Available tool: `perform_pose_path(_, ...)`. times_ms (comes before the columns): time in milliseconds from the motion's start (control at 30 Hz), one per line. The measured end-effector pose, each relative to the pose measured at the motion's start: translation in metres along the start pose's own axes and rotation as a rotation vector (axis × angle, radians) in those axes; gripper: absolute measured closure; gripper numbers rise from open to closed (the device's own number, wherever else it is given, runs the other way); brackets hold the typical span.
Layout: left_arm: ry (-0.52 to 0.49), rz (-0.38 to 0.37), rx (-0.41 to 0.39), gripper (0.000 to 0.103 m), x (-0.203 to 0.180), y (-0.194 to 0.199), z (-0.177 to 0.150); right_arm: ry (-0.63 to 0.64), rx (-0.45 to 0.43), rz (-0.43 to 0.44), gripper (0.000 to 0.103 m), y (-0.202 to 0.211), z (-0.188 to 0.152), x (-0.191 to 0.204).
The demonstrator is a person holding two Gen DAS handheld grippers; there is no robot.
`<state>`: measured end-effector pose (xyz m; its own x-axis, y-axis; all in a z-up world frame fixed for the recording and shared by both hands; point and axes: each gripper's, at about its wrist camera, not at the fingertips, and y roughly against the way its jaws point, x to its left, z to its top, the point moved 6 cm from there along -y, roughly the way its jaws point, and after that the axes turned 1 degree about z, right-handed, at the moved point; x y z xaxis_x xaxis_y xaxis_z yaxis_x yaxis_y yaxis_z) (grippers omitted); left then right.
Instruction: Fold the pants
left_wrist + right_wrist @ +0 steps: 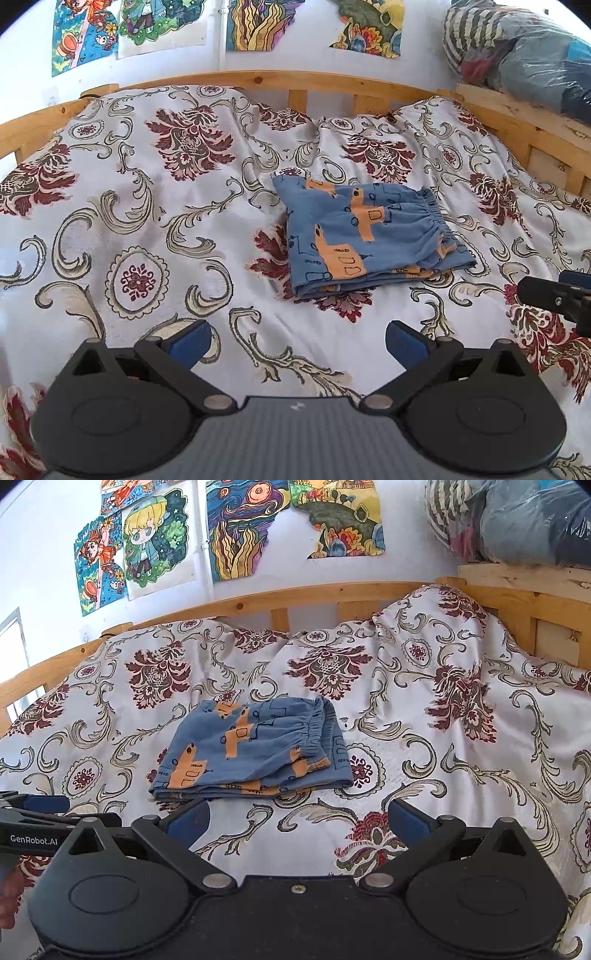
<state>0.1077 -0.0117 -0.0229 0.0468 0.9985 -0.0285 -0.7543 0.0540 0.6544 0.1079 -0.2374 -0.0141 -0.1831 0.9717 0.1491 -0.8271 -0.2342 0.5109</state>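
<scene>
Blue pants (pixel 364 236) with orange prints lie folded into a compact rectangle on the bed, elastic waistband toward the right. In the right wrist view the same pants (pixel 255 749) sit just ahead of the fingers. My left gripper (pixel 297 343) is open, hovering above the bedspread short of the pants, nothing between its blue pads. My right gripper (pixel 299 821) is open too, empty, close to the pants' near edge. The right gripper's tip (pixel 554 295) shows at the right edge of the left wrist view; the left gripper's body (pixel 37 827) shows at the left of the right wrist view.
A white bedspread (pixel 166 206) with red and olive floral scrolls covers the bed. A wooden rail (pixel 258 79) runs along the far side. Bagged bundles (pixel 517 48) sit on a shelf at the upper right. Colourful drawings (pixel 159 535) hang on the wall.
</scene>
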Motion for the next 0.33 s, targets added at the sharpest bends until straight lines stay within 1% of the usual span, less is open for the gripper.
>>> perform_pose_path(100,0.017,-0.01,0.003,0.0,0.0005,-0.0002,0.0001,-0.002,0.005,0.003,0.001,-0.0011,-0.0025,0.0007)
perform_pose_path(200,0.024,-0.027,0.022,0.0,0.002,-0.0031,-0.0013,-0.005,0.007,0.005,0.001,-0.001,-0.0039,0.0008)
perform_pose_path(333,0.03,-0.013,0.031,0.0,0.0051,-0.0044,-0.0042,-0.009,0.008,0.008,0.001,-0.0005,-0.0042,0.0006)
